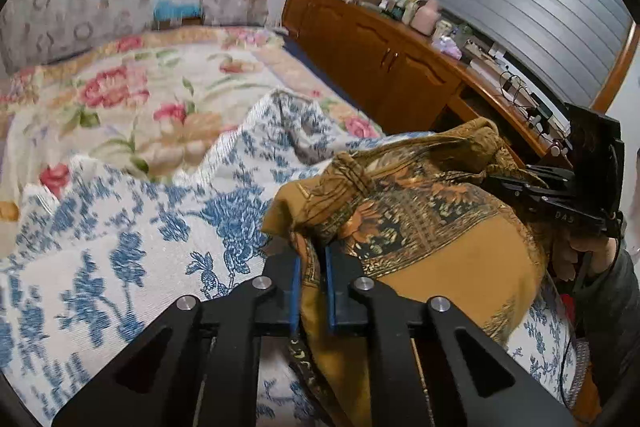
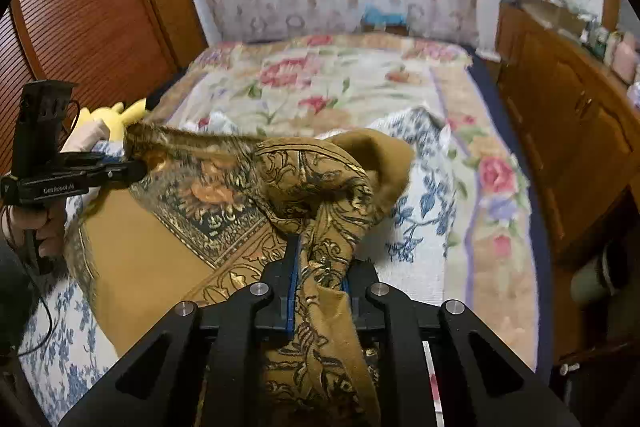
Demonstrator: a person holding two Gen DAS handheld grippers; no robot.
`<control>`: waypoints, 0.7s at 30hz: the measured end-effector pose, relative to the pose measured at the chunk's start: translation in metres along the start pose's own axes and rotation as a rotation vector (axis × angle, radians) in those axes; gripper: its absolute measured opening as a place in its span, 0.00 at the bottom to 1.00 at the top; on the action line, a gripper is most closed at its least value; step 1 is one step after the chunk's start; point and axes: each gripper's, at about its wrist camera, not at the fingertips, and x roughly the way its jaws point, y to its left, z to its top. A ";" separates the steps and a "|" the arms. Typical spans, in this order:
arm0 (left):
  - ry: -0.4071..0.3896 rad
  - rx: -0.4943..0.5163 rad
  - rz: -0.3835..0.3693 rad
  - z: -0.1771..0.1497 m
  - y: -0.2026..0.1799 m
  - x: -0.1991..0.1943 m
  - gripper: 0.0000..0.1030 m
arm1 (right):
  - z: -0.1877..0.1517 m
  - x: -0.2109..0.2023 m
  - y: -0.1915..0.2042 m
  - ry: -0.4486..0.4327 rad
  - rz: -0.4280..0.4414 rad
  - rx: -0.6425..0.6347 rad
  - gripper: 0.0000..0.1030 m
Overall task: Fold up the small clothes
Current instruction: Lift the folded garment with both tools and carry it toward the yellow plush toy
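Black left gripper [image 1: 311, 269] and right gripper [image 2: 318, 269], blue pads, silver screws, dark sleeve [image 1: 616, 291].

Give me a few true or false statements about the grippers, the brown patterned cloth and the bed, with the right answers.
1. The left gripper is shut on the brown patterned cloth. True.
2. The right gripper is open and holds nothing. False: it is shut on the same cloth.
3. The cloth lies neatly folded. False: it is bunched and stretched between both grippers.
4. A blue-and-white floral cover lies under the cloth. True.
5. The wooden cabinet top is bare. False: small items crowd it.
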 end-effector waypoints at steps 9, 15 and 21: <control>-0.131 0.054 0.003 -0.004 -0.023 -0.068 0.08 | 0.002 -0.038 0.032 -0.112 -0.013 -0.079 0.14; -0.226 0.029 0.033 -0.017 -0.014 -0.119 0.08 | -0.003 -0.058 0.062 -0.186 0.002 -0.146 0.13; -0.319 -0.011 0.089 -0.037 0.007 -0.181 0.08 | 0.004 -0.062 0.098 -0.237 0.050 -0.220 0.13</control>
